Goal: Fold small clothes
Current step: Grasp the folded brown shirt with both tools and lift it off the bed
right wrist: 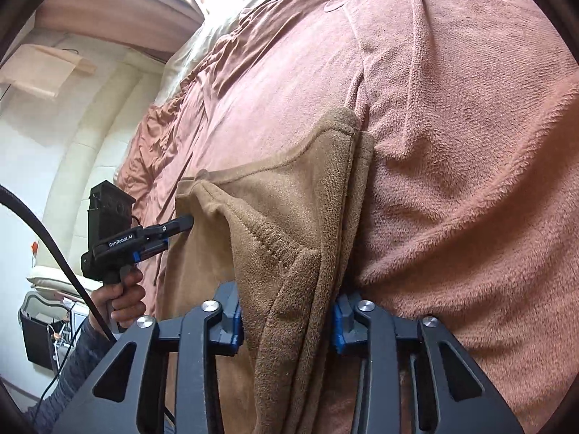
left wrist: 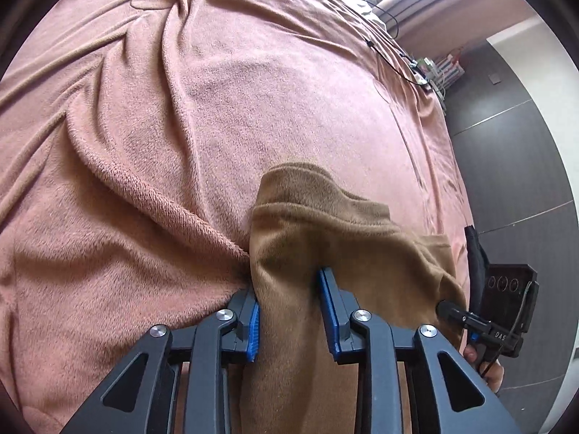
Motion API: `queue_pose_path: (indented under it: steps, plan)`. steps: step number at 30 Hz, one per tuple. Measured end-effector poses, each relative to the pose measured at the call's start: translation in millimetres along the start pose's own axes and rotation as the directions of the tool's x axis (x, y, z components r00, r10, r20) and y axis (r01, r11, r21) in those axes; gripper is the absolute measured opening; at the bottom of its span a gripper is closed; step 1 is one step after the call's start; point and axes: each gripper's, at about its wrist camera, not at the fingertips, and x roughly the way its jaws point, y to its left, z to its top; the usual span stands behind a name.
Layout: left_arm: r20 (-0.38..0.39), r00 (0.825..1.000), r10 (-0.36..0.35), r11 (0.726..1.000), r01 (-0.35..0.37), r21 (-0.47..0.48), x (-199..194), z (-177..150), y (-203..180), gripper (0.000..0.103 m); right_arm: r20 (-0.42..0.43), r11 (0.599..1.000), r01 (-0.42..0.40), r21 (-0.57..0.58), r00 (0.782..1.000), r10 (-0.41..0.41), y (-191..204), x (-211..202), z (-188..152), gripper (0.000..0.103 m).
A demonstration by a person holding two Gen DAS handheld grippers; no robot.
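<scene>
Pink fleece blanket (left wrist: 253, 90) covers the bed, rumpled into ridges, with a black cable (left wrist: 383, 18) trailing at its far edge. Brown garment (left wrist: 325, 235) is held up over the blanket, bunched and doubled between both tools. Left tool (left wrist: 289, 311) stands fairly wide with cloth draped through the gap; whether it pinches is not clear. Right tool (right wrist: 287, 320) likewise straddles a thick bundle of layers. Risks: cloth slipping from either hold, layers shifting unevenly, and the fold landing crooked on a blanket ridge.
</scene>
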Motion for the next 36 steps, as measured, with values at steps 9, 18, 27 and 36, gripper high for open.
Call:
queue_pose_path:
  steps: [9, 18, 27, 36]
  plan:
    - [0.072, 0.997, -0.038, 0.997, 0.033, 0.072, -39, -5, -29, 0.006, 0.052, 0.997, 0.030, -0.068, 0.998, -0.027, 38, -26, -10, 0.012]
    - [0.149, 0.986, -0.078, 0.992, 0.062, 0.110, -99, -27, -57, 0.006, 0.116, 0.991, 0.048, -0.124, 0.993, -0.033, 80, -59, -38, 0.012]
    - [0.222, 0.967, -0.122, 0.984, 0.089, 0.154, -152, -60, -84, 0.006, 0.172, 0.978, 0.087, -0.191, 0.984, -0.054, 118, -101, -73, 0.012]
    - [0.290, 0.943, -0.163, 0.973, 0.105, 0.206, -208, -96, -108, 0.006, 0.252, 0.953, 0.134, -0.273, 0.966, -0.064, 159, -155, -119, 0.011]
